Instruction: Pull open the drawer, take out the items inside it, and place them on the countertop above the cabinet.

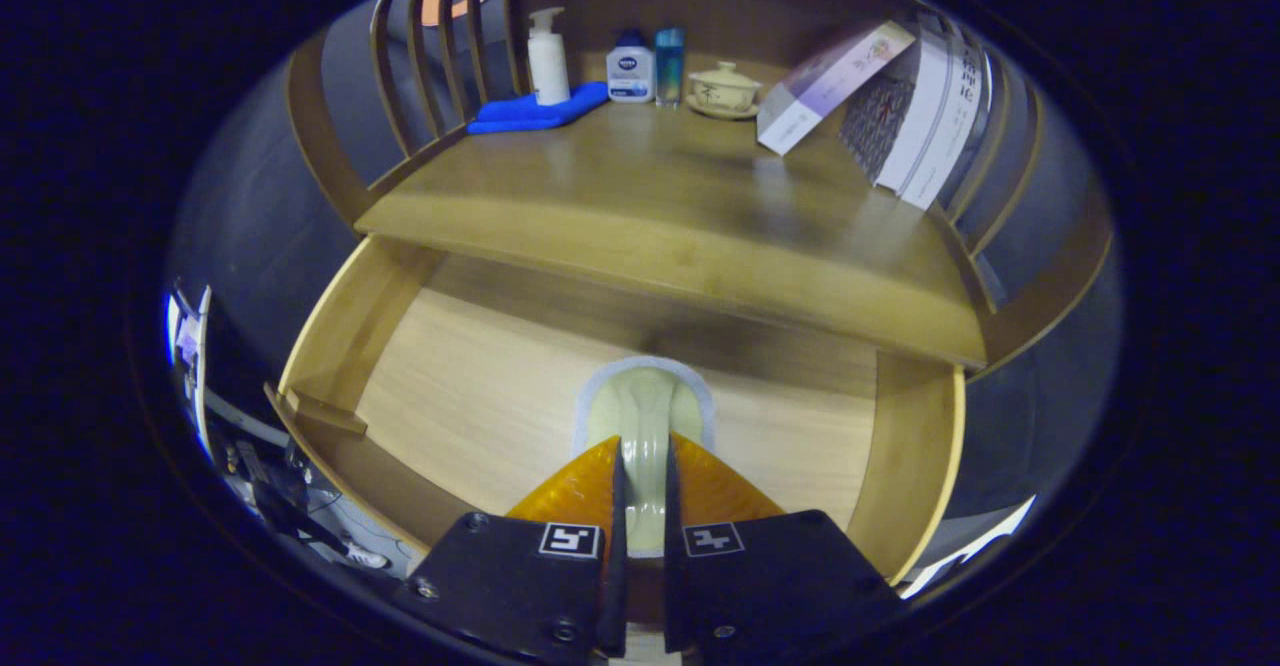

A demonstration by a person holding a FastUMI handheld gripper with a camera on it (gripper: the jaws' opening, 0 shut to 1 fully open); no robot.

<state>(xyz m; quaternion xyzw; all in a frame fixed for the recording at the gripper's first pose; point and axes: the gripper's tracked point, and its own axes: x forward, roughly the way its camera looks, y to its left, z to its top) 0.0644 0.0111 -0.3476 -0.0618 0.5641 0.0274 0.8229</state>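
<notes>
1. Drawer stood pulled open below the surface.
2. Fingers were closed on a pale green item with a white rim, held over the drawer floor at 12 o'clock from the fingers.
3. Bottles, a blue cloth and a lidded cup sat at the surface's back.

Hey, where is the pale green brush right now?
In the gripper view the pale green brush is pinched between the hand-held gripper's orange fingers, over the open drawer, below the countertop's front edge.
</notes>
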